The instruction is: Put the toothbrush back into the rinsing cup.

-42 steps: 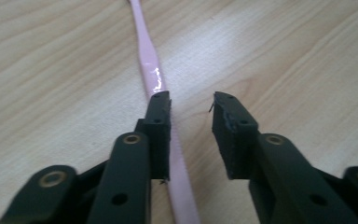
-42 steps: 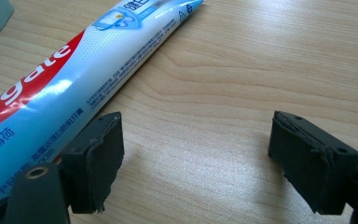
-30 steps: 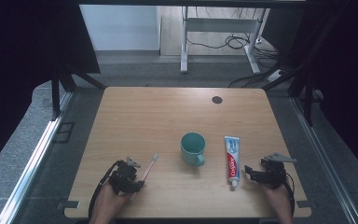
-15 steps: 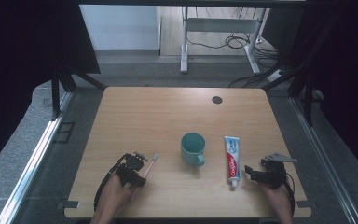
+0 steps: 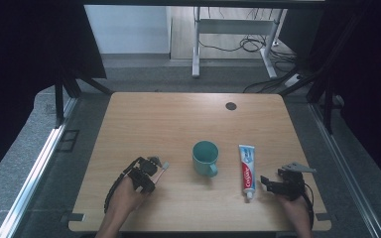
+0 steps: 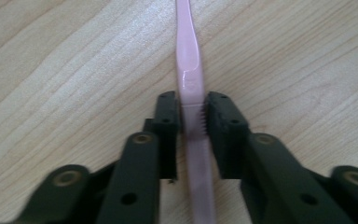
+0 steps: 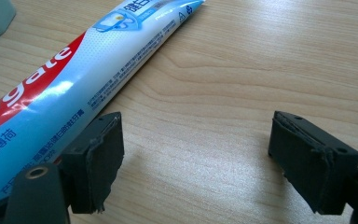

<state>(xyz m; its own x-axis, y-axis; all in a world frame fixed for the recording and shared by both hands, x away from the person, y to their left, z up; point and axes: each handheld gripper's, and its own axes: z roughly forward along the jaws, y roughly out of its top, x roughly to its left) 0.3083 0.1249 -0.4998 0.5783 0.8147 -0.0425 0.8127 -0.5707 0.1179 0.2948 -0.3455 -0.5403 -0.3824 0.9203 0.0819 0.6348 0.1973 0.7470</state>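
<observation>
The slim pink plastic toothbrush (image 6: 189, 74) lies flat on the pale wooden tabletop (image 5: 178, 124), left of the teal mug (image 5: 205, 157). The left gripper (image 6: 192, 116) has just been closing, jaws now clamped on its handle. The right gripper (image 7: 196, 154) sits jaws apart beside the blue-and-white toothpaste tube (image 7: 74, 79).

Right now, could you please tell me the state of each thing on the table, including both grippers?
Left gripper: jaws have just been closing, now pressed on the toothbrush handle.
Toothbrush: pink, lying flat on the table, gripped.
Right gripper: jaws wide open, nothing between them, beside the tube.
Toothpaste tube: lying flat, not held.
Mug: teal, upright, untouched.
</observation>
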